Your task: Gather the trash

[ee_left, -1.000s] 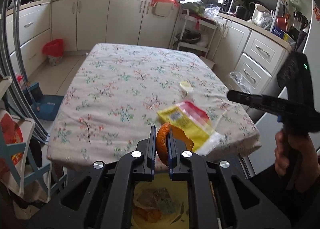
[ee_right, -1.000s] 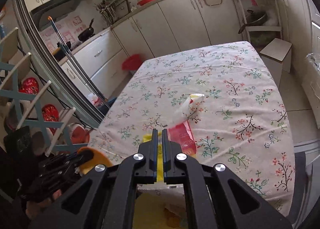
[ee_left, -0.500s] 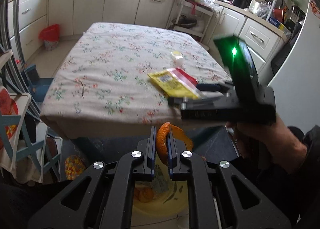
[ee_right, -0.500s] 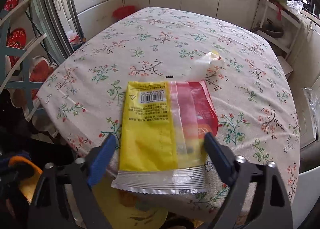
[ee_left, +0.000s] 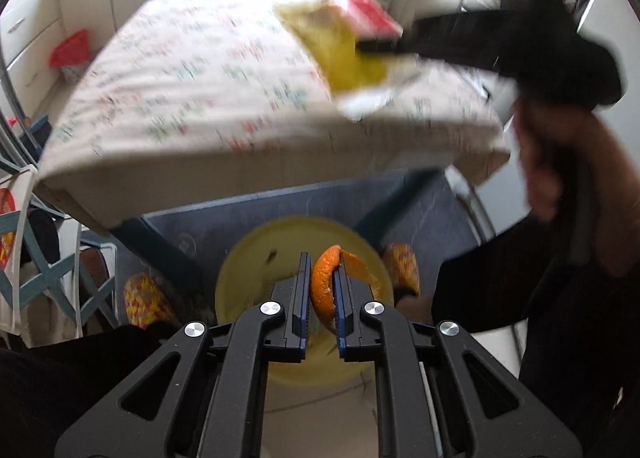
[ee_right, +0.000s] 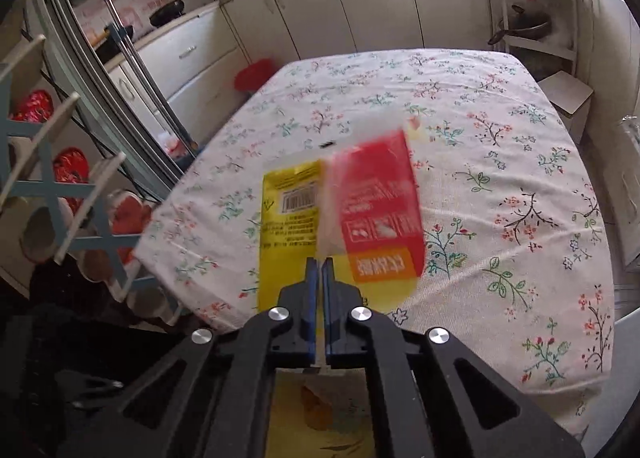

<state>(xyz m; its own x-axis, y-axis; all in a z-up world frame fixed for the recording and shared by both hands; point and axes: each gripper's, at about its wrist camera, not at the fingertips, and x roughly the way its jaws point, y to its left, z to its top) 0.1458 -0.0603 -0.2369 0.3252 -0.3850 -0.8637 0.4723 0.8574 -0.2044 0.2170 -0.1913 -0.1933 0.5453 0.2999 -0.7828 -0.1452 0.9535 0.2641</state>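
My left gripper (ee_left: 322,258) is shut on a curl of orange peel (ee_left: 322,290) and hangs over a yellow bin (ee_left: 256,258) on the floor, below the table edge. My right gripper (ee_right: 321,260) has its jaws closing tight on the near edge of a yellow and red snack packet (ee_right: 376,209). The packet is lifted at the front of the flowered table (ee_right: 500,129). In the left wrist view, the packet (ee_left: 340,45) and the right gripper (ee_left: 376,45) appear blurred above the table corner. A pale scrap (ee_right: 416,125) lies just beyond the packet.
The yellow bin (ee_right: 288,418) with scraps inside shows under the right gripper. A person's hand (ee_left: 560,161) holds the right gripper; patterned slippers (ee_left: 146,298) flank the bin. A blue rack (ee_right: 52,185) stands left, a red basket (ee_right: 254,73) by the cabinets.
My left gripper sank from table height to below the table edge, over the bin, with the peel. The right gripper opened around the packet, then shut on its near edge and lifted it.
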